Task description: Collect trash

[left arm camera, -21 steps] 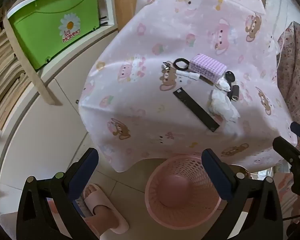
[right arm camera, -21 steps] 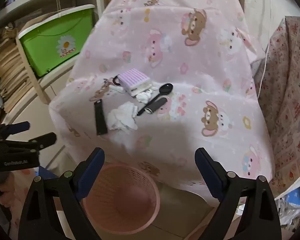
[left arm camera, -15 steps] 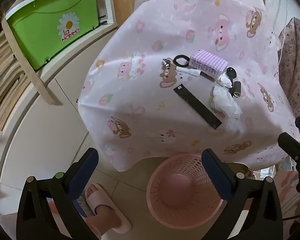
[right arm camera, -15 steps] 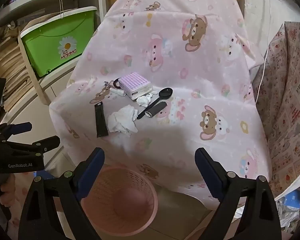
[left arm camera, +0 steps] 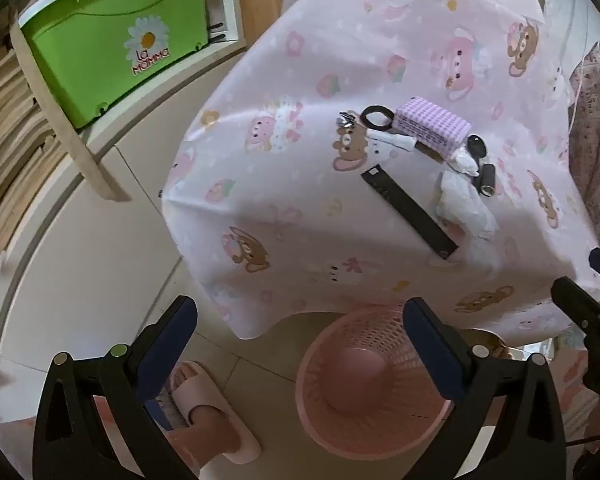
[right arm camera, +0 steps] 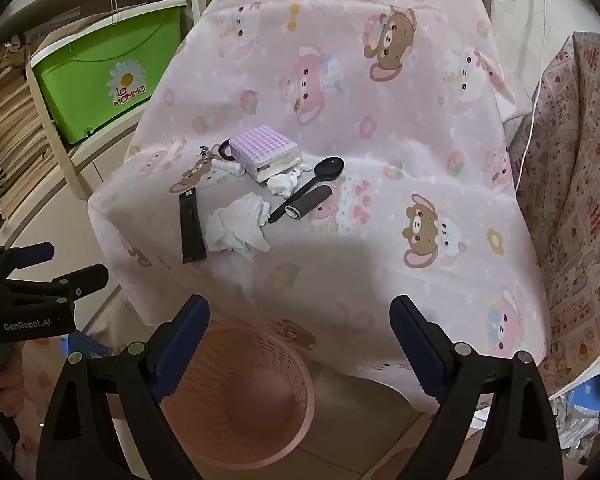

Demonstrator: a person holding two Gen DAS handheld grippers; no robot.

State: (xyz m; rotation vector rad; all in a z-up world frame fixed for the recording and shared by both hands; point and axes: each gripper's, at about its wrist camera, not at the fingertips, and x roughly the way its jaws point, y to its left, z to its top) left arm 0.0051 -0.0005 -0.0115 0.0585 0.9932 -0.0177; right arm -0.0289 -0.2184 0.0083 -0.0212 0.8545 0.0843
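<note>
A crumpled white tissue [right arm camera: 238, 226] [left arm camera: 464, 206] lies on the pink cartoon tablecloth [right arm camera: 380, 128] beside a black flat wrapper [right arm camera: 191, 226] [left arm camera: 408, 210]. A smaller tissue wad [right arm camera: 282, 185] [left arm camera: 464, 162] sits against a purple checked tissue pack [right arm camera: 266, 152] [left arm camera: 432, 126]. A pink mesh bin [right arm camera: 240, 392] [left arm camera: 374, 380] stands on the floor below the table edge. My left gripper [left arm camera: 300, 320] and right gripper [right arm camera: 300, 316] both hover open and empty over the bin, short of the table.
A black spoon [right arm camera: 312, 184], a black cylinder [right arm camera: 309, 207], a hair tie [left arm camera: 376, 116] and a white stick [left arm camera: 392, 139] also lie on the cloth. A green storage box [left arm camera: 108, 36] sits on shelves at left. A foot in a pink slipper [left arm camera: 208, 412] stands beside the bin.
Both views have shifted slightly, so the table and its items sit a little farther off. Both grippers stay open and empty.
</note>
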